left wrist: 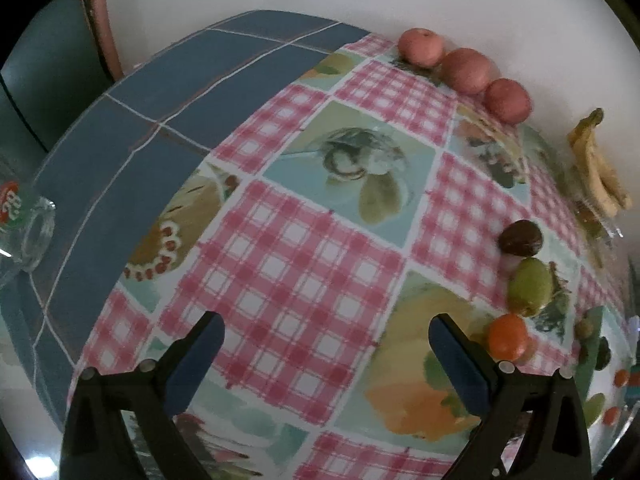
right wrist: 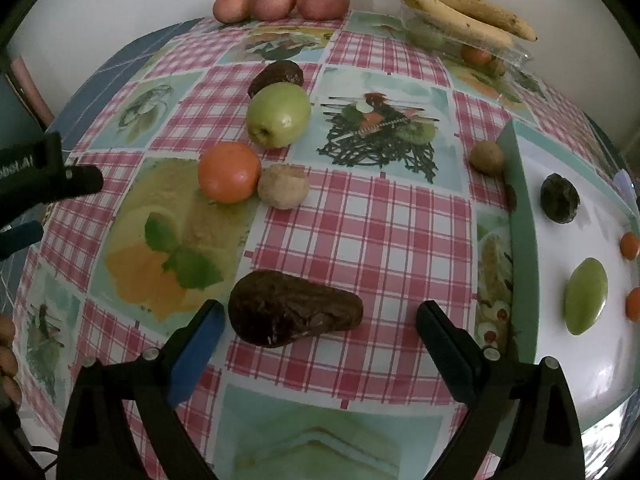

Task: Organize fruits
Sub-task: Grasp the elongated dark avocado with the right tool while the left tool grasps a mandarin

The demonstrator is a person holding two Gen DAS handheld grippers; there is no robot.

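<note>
Lying on the checked tablecloth (right wrist: pixel 360 232), just ahead of the right gripper (right wrist: pixel 320 320): a dark, wrinkled avocado (right wrist: pixel 294 314), long axis running crosswise to the fingers, fat end sitting toward the left finger, narrow end pointing right toward the tray (right wrist: pixel 524 240). Spread wide, those jaws, bracketing the fruit on both sides, left pad close beside it, right pad clearly apart, nothing clamped.

Sitting farther back in a cluster: an orange (right wrist: pixel 229 172) touching a small brownish fruit (right wrist: pixel 283 186), a green apple (right wrist: pixel 279 114) behind them with stem end tipped toward the lower left, and a second dark avocado (right wrist: pixel 276 76) just beyond the apple. Resting against the tray's outer wall, a kiwi (right wrist: pixel 486 157). Lying inside the tray: a dark round fruit (right wrist: pixel 559 198), a green fruit (right wrist: pixel 586 296) and small orange pieces at the right edge.

Lining the far wall, three reddish apples (right wrist: pixel 280 0) in a row; to their right, bananas (right wrist: pixel 460 12) on a clear plastic box, tips pointing right.

Hovering over bare cloth, the left gripper (left wrist: pixel 326 344), jaws likewise wide apart and holding nothing, with the orange just off its right finger.
</note>
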